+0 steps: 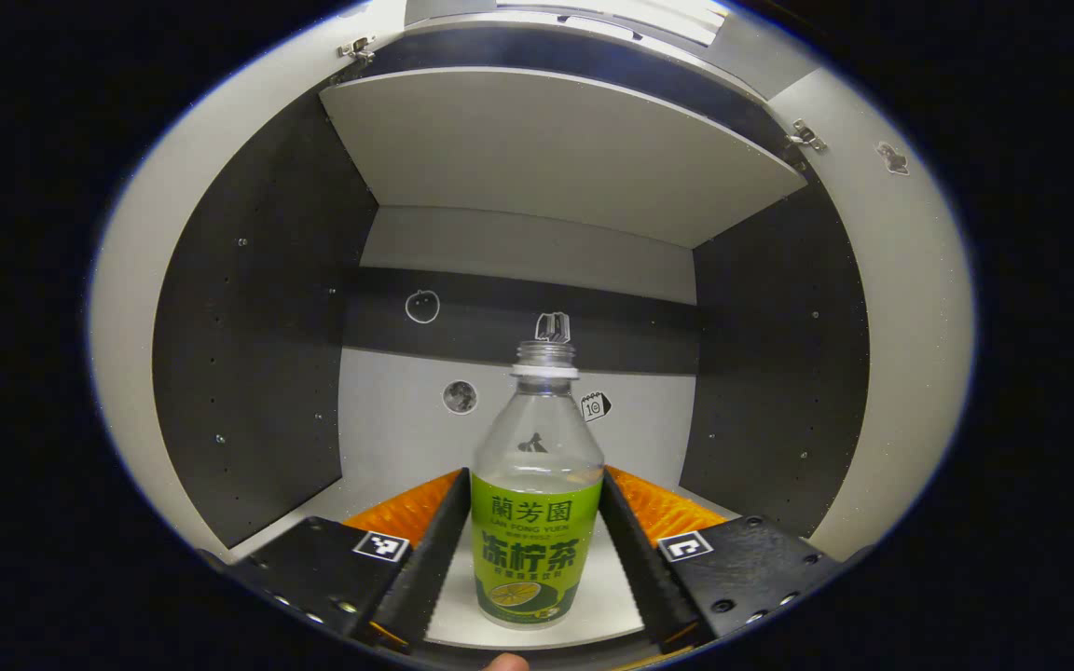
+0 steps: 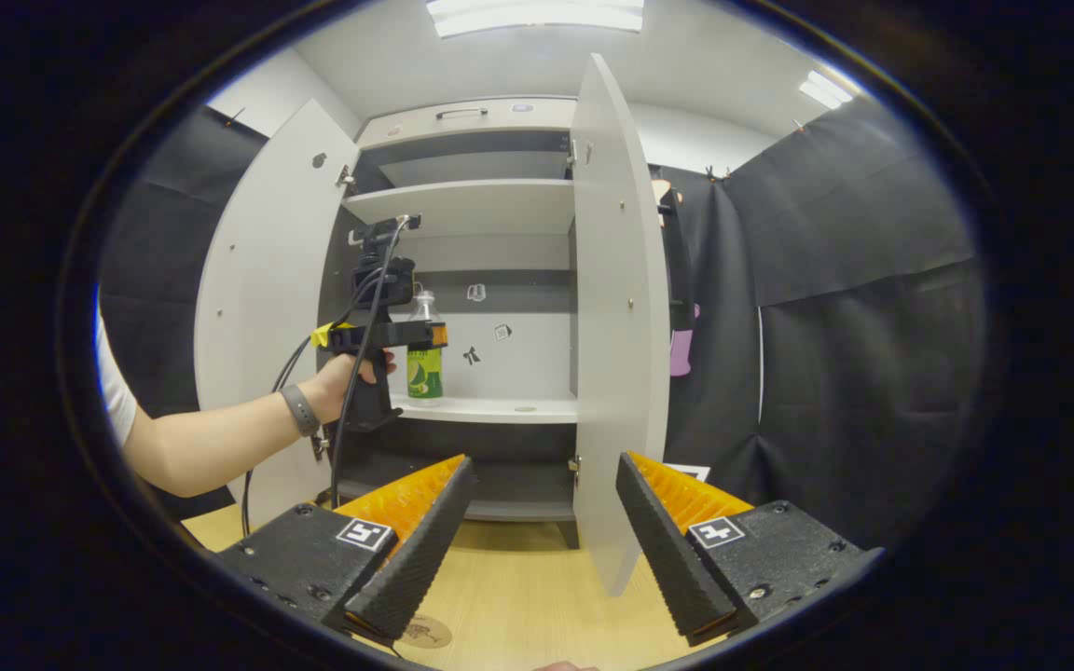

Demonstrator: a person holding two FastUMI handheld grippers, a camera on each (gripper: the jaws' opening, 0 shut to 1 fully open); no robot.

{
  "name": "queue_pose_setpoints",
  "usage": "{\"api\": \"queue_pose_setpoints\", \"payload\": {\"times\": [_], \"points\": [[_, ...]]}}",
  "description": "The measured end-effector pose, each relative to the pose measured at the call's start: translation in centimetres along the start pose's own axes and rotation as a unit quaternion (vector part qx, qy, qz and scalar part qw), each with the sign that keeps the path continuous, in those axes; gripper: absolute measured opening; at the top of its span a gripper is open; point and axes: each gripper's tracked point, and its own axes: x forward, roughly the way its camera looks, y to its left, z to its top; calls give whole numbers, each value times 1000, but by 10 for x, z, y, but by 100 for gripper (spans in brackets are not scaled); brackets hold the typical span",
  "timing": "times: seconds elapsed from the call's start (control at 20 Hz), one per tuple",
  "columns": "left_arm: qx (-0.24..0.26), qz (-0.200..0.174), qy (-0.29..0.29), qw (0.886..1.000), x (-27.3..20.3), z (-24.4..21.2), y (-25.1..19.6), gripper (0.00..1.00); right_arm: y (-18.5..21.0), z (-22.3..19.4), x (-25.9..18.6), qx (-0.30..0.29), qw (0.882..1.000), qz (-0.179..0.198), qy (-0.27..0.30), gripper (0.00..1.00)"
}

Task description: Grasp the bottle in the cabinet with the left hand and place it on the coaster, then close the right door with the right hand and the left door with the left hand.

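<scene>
Your left claw (image 1: 535, 536) brackets the bottle (image 1: 535, 485) near the shelf (image 2: 500, 408) front edge, contact unclear; your right claw (image 2: 546, 540) hangs open.

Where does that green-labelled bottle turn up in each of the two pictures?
Left gripper view: the bottle stands at bottom centre, close up, between the left tongs' two fingers.
Right gripper view: the bottle is small, left of centre, on the cabinet shelf, beside the hand-held left tongs.
Shared landmark: the small stickers on the cabinet's back wall.

Bottle (image 1: 537, 494) stands on cabinet shelf (image 1: 612, 596) between the left tongs (image 1: 537, 559).
</scene>
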Motion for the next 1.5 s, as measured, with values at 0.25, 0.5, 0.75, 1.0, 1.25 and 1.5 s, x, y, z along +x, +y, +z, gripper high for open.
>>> {"api": "queue_pose_setpoints", "payload": {"times": [0.25,0.5,0.75,1.0,1.25,1.5], "points": [[-6,-26,-15,1000,-37,19,-4,73,1,0,-1,0,1000,6,0,100],[-7,-62,-8,998,-109,15,-20,73,8,8,1,3,1000,27,-5,100],[2,-78,10,997,-196,-43,-34,73,9,29,3,2,999,36,-26,100],[-4,-88,22,996,-266,-138,-59,73,-2,41,0,18,999,17,-29,100],[-11,-81,51,995,-310,-216,-81,73,-14,44,-6,-1,1000,-13,-21,100],[5,-80,48,996,-327,-244,-82,73,-19,34,-14,1,1000,-30,-4,100]]}}
